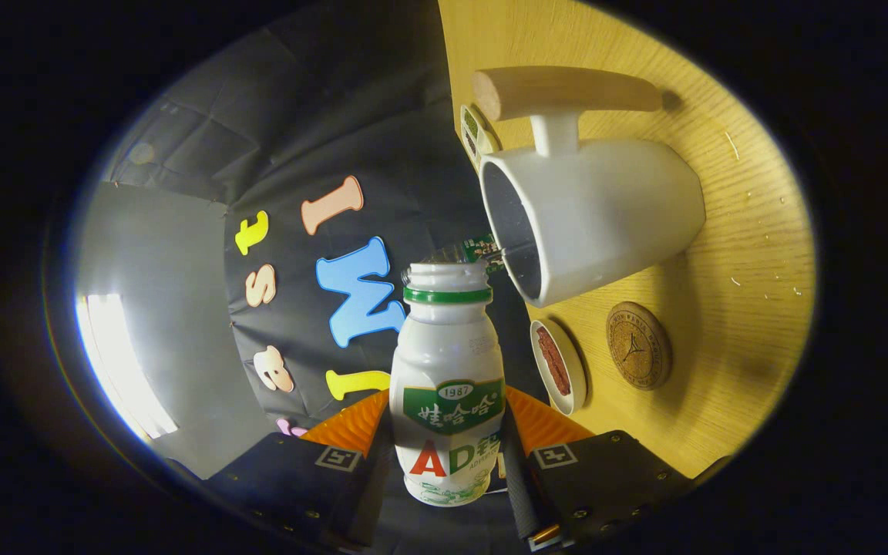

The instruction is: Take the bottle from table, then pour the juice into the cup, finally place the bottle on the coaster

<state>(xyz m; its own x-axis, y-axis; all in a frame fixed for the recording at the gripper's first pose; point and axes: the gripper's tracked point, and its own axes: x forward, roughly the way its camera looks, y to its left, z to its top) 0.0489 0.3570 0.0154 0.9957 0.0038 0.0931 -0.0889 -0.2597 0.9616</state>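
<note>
Tongs [448,455] clamp the bottle [448,385] at lower centre, both ribbed pads pressed on its sides. Bottle: smooth white plastic, waisted, green neck ring, mouth uncapped and just beside the cup [590,220] rim. Cup: matte white, tapered, wooden bar handle, at upper right. Round embossed coaster [638,344] at right on the grained wood tabletop [752,254], near a small round dish [560,366].
</note>
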